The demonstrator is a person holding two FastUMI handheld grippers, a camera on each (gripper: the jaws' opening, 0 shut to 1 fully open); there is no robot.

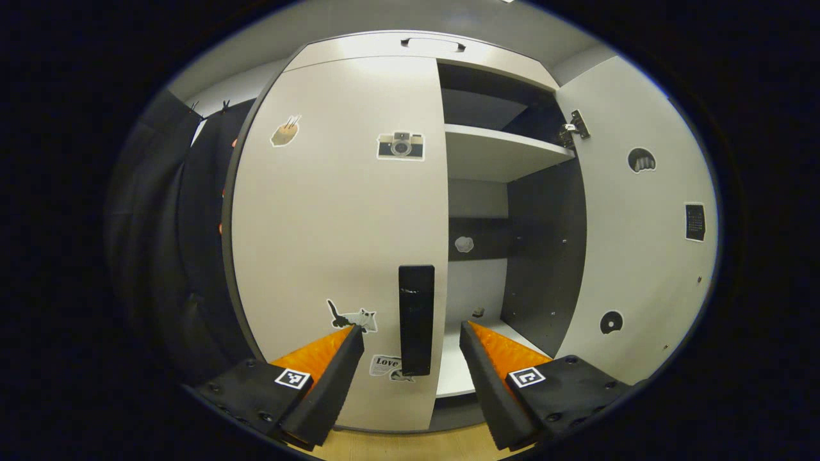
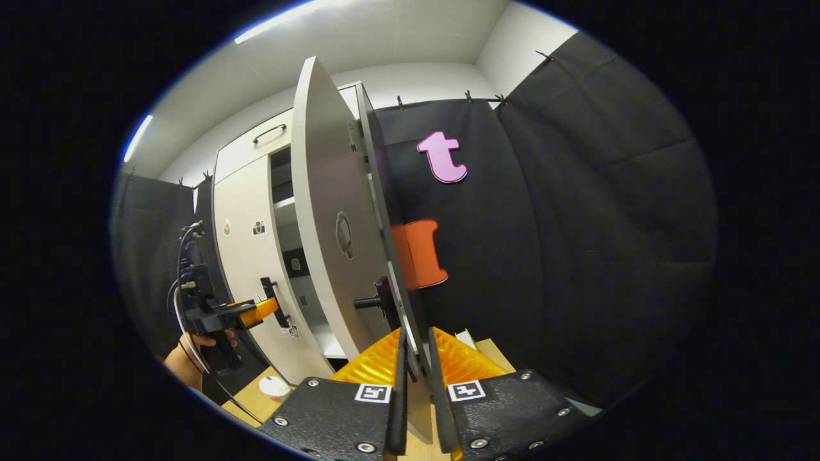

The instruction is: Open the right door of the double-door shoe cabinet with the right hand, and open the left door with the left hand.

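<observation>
Gripping the swung-out right door (image 2: 333,237) by its edge, the right gripper (image 2: 415,349) clamps narrow on the panel; the left gripper (image 1: 410,342), fingers spread wide, straddles the handle (image 1: 416,319) of the closed left door (image 1: 333,211).

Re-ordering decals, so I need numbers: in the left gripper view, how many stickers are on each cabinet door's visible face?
On the left door, stickers: 4
On the right door, stickers: 3
Total: 7
</observation>
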